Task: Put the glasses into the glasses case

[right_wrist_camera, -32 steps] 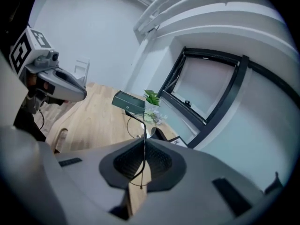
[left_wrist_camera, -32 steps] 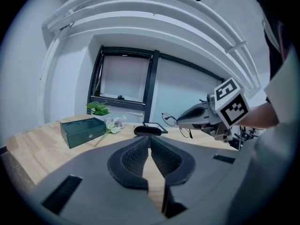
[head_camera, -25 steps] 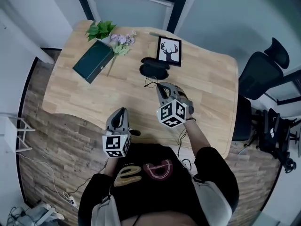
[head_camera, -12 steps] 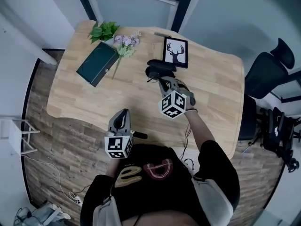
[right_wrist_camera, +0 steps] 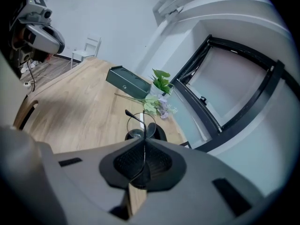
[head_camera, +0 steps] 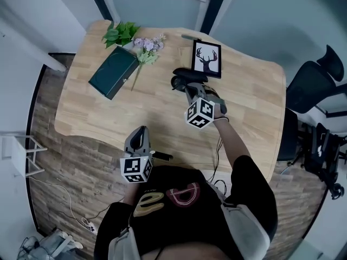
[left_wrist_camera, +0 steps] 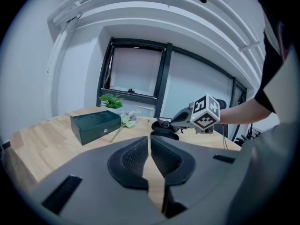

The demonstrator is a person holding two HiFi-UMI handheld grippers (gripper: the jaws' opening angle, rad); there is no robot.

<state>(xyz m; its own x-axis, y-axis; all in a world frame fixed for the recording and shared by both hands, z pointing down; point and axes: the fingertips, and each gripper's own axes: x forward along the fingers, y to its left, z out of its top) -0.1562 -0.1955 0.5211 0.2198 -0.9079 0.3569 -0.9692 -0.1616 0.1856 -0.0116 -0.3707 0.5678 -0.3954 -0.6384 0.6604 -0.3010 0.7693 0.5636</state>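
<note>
Thin wire-framed glasses (right_wrist_camera: 140, 124) hang in my right gripper (right_wrist_camera: 144, 146), whose pads are shut on one temple. The lenses hover just over the open black glasses case (right_wrist_camera: 160, 133). In the head view the right gripper (head_camera: 187, 90) reaches to the near edge of that case (head_camera: 184, 78), in front of the picture frame. The left gripper view shows the case (left_wrist_camera: 165, 130) with the right gripper (left_wrist_camera: 176, 121) at it. My left gripper (head_camera: 140, 132) stays over the table's near edge, its jaws (left_wrist_camera: 150, 144) together with nothing between them.
A dark green box (head_camera: 113, 72) lies at the far left beside a potted plant (head_camera: 120, 34) and a sprig of pale flowers (head_camera: 147, 46). A framed deer picture (head_camera: 206, 58) stands behind the case. A black office chair (head_camera: 317, 83) is off the table's right side.
My right gripper has carried the glasses away from me and lower, up to the black case. The left gripper has shifted a little near the table's front edge.
</note>
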